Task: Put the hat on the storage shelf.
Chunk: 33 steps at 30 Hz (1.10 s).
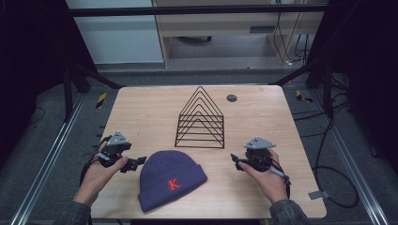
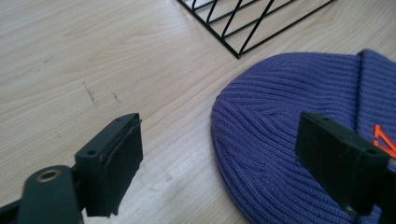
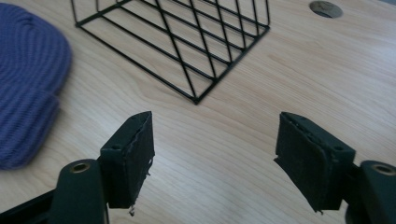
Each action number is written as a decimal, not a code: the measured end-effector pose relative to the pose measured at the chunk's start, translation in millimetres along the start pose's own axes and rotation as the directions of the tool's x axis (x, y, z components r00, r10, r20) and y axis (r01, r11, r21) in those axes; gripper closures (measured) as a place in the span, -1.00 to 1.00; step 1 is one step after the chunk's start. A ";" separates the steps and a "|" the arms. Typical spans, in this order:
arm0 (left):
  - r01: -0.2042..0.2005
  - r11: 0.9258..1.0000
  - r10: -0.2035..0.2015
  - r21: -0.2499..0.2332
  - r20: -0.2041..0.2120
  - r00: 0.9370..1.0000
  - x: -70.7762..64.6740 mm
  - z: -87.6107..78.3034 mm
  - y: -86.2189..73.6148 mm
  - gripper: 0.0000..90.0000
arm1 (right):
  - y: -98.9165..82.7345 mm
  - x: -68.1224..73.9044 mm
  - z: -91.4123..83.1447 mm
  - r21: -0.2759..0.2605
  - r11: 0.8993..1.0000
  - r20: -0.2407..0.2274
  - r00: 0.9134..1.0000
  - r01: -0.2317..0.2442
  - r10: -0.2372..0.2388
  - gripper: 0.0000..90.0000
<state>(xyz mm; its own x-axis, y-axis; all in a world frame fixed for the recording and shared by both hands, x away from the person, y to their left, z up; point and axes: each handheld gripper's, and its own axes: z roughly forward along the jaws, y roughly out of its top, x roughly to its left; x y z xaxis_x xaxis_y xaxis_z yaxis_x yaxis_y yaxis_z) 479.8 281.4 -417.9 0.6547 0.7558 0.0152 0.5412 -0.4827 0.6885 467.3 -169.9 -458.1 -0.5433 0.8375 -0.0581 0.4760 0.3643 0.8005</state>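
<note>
While both grippers are hovering with jaws apart and holding nothing, the purple beanie (image 1: 172, 180) is lying flat on the worktop (image 1: 263, 117) between the left gripper (image 1: 135, 163) and right gripper (image 1: 234, 160), near the wire rack (image 1: 201, 119). Risk: pinching a single knit layer is likely letting the beanie sag and snag on the rack.

Counter (image 1: 263, 117): pale wood-grain top, smooth with a low sheen, faint dark scuffs showing in the left gripper view. Beanie (image 1: 172, 179) at the near edge: purple ribbed knit cloth, matt, with an orange-red stitched letter. Wire rack (image 1: 201, 119) at mid-counter: thin black metal rod, lightly glossy; tongs (image 3: 215, 158): matt black plastic with rough, frayed pad faces.
</note>
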 end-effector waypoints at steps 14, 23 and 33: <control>0.014 0.988 -0.016 0.151 0.008 1.000 -11.9 23.8 5.9 -0.47 | 8.2 29.8 6.4 -0.018 0.998 -0.145 0.988 0.056 -0.058 0.04; 0.010 0.981 -0.011 0.196 0.005 1.000 -20.9 47.8 7.1 -0.18 | 9.0 53.5 11.0 0.006 0.995 -0.180 0.979 0.097 -0.094 0.03; 0.016 0.961 -0.029 0.275 0.043 0.999 -16.1 71.1 4.0 0.03 | 5.2 53.6 12.6 0.024 0.995 -0.179 0.979 0.101 -0.095 -0.08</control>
<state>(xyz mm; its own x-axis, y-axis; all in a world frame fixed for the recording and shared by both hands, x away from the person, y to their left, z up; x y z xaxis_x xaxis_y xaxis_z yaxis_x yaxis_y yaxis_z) 508.9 235.9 -466.9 0.6607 0.7497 -0.0362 0.6759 -0.5733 0.4631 449.4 -118.1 -464.6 -0.7010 0.7127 -0.0260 0.4352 0.4562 0.7762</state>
